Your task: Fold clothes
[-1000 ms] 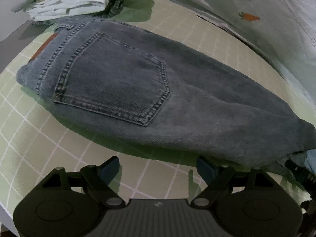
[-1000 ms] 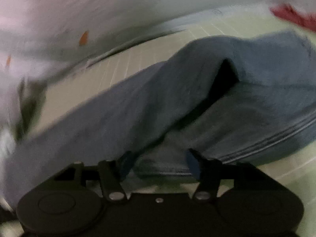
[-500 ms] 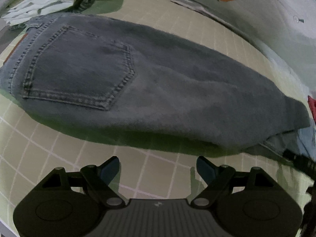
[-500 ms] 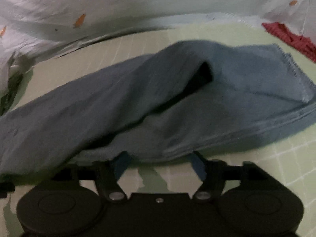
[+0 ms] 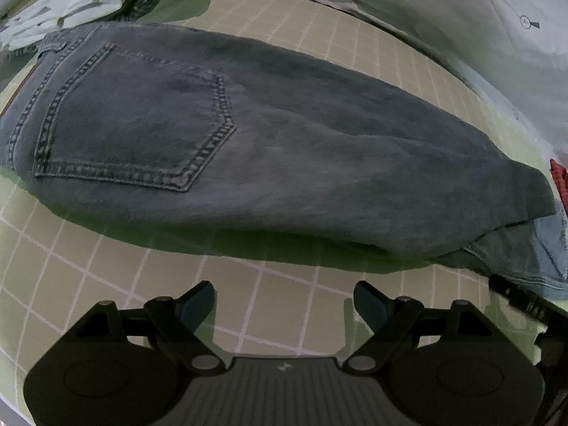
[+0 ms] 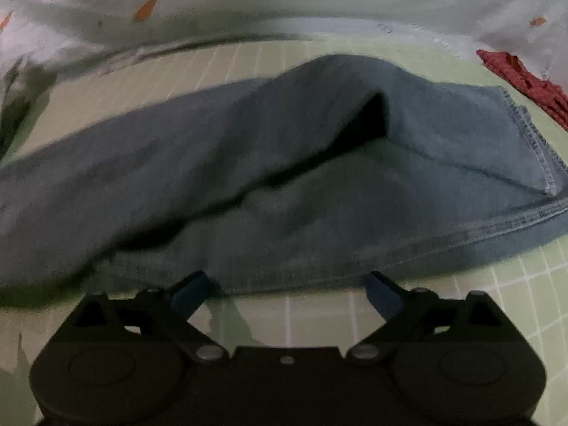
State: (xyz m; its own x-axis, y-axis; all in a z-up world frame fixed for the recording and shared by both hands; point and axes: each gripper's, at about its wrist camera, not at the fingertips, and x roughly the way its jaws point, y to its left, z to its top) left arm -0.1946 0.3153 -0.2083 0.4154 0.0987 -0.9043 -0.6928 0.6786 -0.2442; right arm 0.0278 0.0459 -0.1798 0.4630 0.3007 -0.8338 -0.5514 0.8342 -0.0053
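Note:
Grey-blue jeans (image 5: 284,142) lie folded across the green grid mat (image 5: 106,284), back pocket (image 5: 135,120) up at the left. My left gripper (image 5: 284,289) hangs open over bare mat, just short of the jeans' near edge, with nothing between its fingers. In the right wrist view the leg end of the jeans (image 6: 319,177) lies doubled over, with the hem (image 6: 539,163) at the right. My right gripper (image 6: 287,284) is opening its jaws. The jeans' near seam edge lies at its fingertips and the pads stand apart from it.
Folded white clothes (image 5: 71,3) sit at the mat's far left corner. A white sheet with a carrot print (image 5: 461,17) borders the far side. A red cloth (image 6: 525,78) lies at the far right. A black part (image 5: 522,301) juts in at the left view's right edge.
The right gripper's jaws have spread wide and let go of the jeans' edge, and the cloth has settled on the mat. The left gripper stays open and its view has rolled slightly.

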